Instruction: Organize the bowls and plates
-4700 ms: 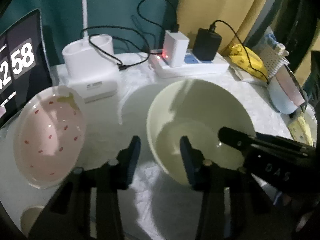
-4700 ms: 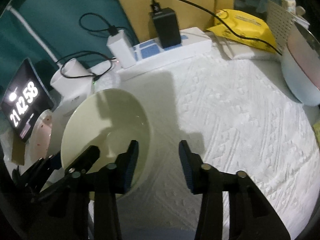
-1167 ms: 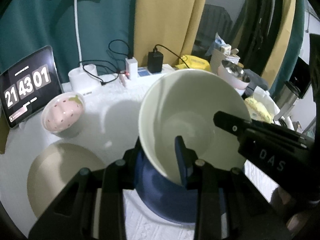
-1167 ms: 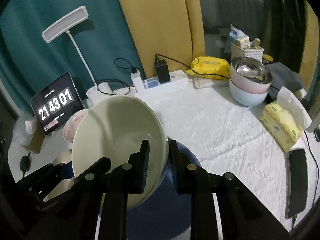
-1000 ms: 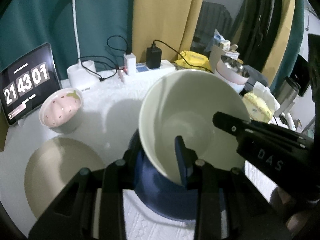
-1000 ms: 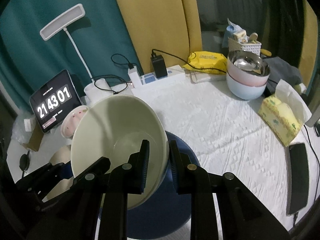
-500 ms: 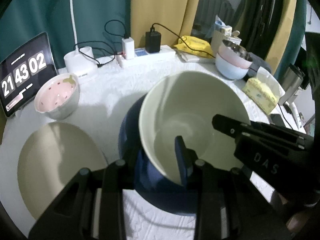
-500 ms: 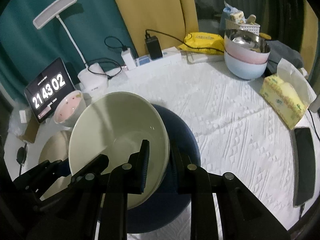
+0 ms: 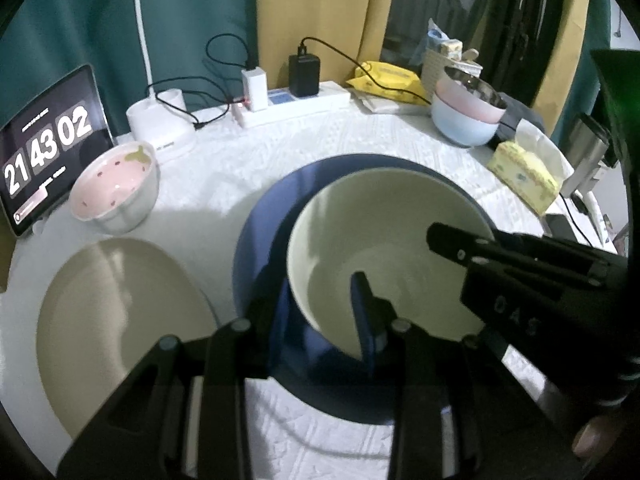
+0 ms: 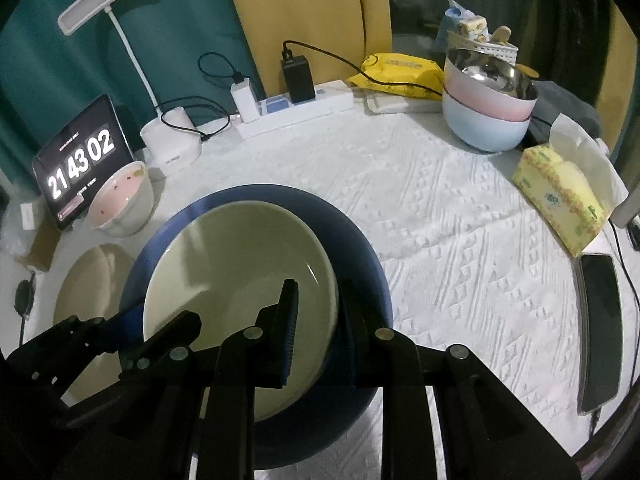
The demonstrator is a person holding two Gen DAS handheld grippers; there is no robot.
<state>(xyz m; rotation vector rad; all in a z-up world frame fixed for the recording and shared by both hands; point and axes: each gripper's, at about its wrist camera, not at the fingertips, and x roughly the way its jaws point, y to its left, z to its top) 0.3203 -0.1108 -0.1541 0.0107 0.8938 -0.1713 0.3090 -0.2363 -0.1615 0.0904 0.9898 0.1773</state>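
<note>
While both grippers pinch opposite sides of its rim, the pale green bowl [image 10: 236, 276] sits tilted over the large blue plate [image 10: 360, 256] on the white-clothed surface [image 10: 460, 216]. In the right wrist view the right gripper [image 10: 316, 328] is nearly closed on the bowl's right rim, one finger inside the bowl and the other outside against its wall. In the left wrist view the left gripper [image 9: 316, 304] clamps the bowl's near-left rim the same way, one finger inside and the other outside over the blue plate. Whether the bowl's base touches the plate cannot be told. The bowl is empty. Just left of the blue plate lies a beige plate [image 9: 116, 328], also empty, and behind it stands a pink strawberry-patterned bowl [image 9: 116, 192], beside a tablet [image 9: 48, 148] showing a clock. At the far right edge, a steel bowl nests in stacked pink and blue bowls [image 10: 488, 112]
</note>
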